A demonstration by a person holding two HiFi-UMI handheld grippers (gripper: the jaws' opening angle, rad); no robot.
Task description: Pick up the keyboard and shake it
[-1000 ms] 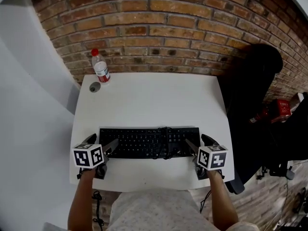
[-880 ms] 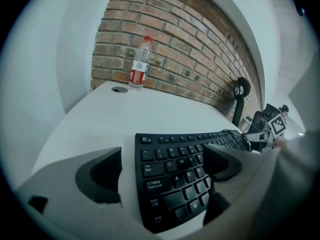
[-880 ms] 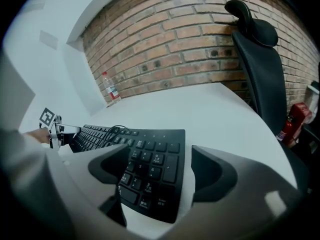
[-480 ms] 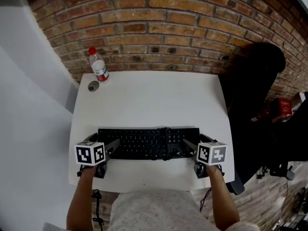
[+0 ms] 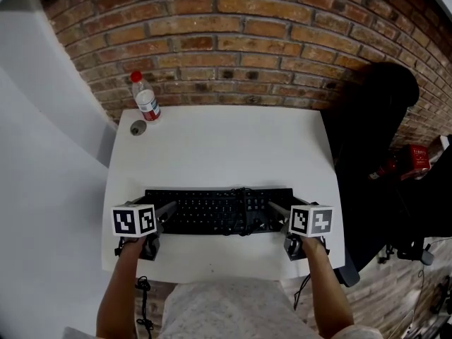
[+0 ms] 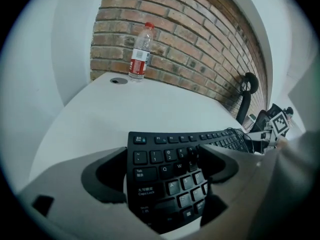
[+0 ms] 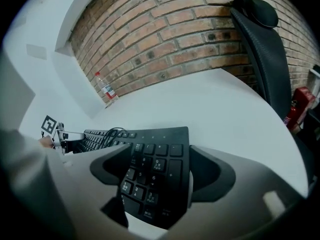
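Observation:
A black keyboard (image 5: pixel 219 210) lies flat on the white table (image 5: pixel 219 147), near its front edge, with a coiled black cable (image 5: pixel 244 210) on its keys. My left gripper (image 5: pixel 152 209) straddles the keyboard's left end (image 6: pixel 170 169). One jaw hangs over the keys, the other stands just off the end, with a thin strip of table showing between. My right gripper (image 5: pixel 291 207) straddles the number-pad end (image 7: pixel 155 169) the same way. Both pairs of jaws are closing with the keyboard between them. The left gripper (image 6: pixel 162 156) and the right gripper (image 7: pixel 159 156) do not visibly press on it.
A clear water bottle (image 5: pixel 146 97) with a red cap stands at the back left corner, a small round grey thing (image 5: pixel 138 127) beside it. Behind runs a brick wall. A black office chair (image 5: pixel 374 140) stands to the right, with a red object (image 5: pixel 417 159) beyond it.
Both grippers have crept a little forward onto the keyboard's ends. The keyboard has stayed in place on the table.

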